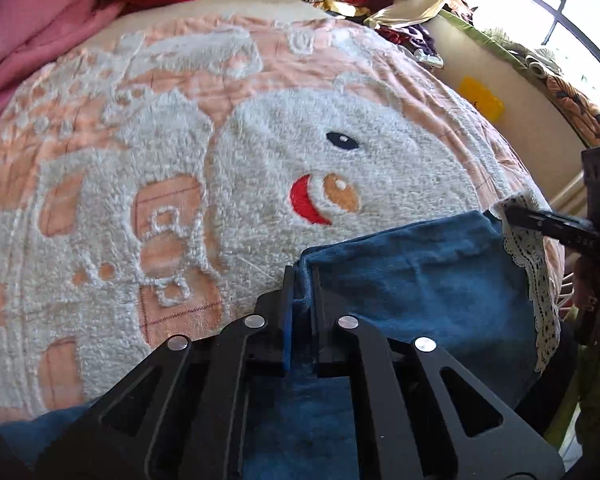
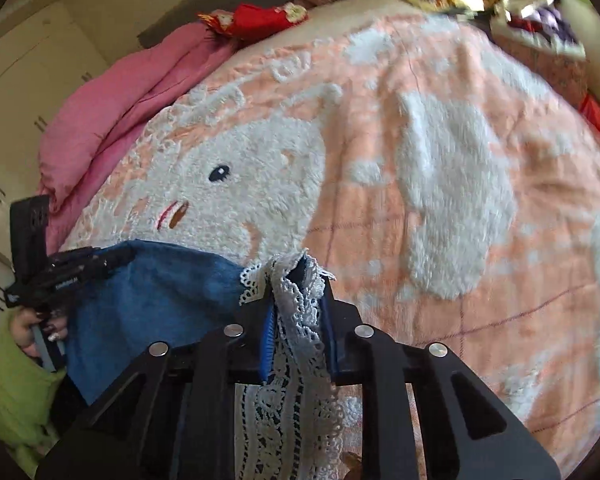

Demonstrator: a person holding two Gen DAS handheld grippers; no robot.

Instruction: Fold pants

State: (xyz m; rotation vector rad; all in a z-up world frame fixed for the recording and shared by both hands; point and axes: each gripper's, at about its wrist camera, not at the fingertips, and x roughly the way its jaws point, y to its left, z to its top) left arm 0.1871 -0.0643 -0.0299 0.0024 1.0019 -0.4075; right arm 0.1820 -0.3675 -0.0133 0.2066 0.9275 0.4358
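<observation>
We are pinching both corners of the pants (image 1: 412, 264) at the frame bottoms.

Left gripper (image 1: 302, 292) is clamping blue cloth, right gripper (image 2: 300, 304) is squeezing the lace trim (image 2: 296, 300); we are keeping the edge taut, carrying it evenly over the blanket (image 1: 220, 140).

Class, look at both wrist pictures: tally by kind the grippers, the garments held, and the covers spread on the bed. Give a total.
Black two-finger grippers: 2 (left gripper, right gripper), each shut on the pants
Blue denim pants with white lace trim: 1
Peach and white fleece blanket with a rabbit face: 1
Pink quilt: 1
Total: 5
</observation>
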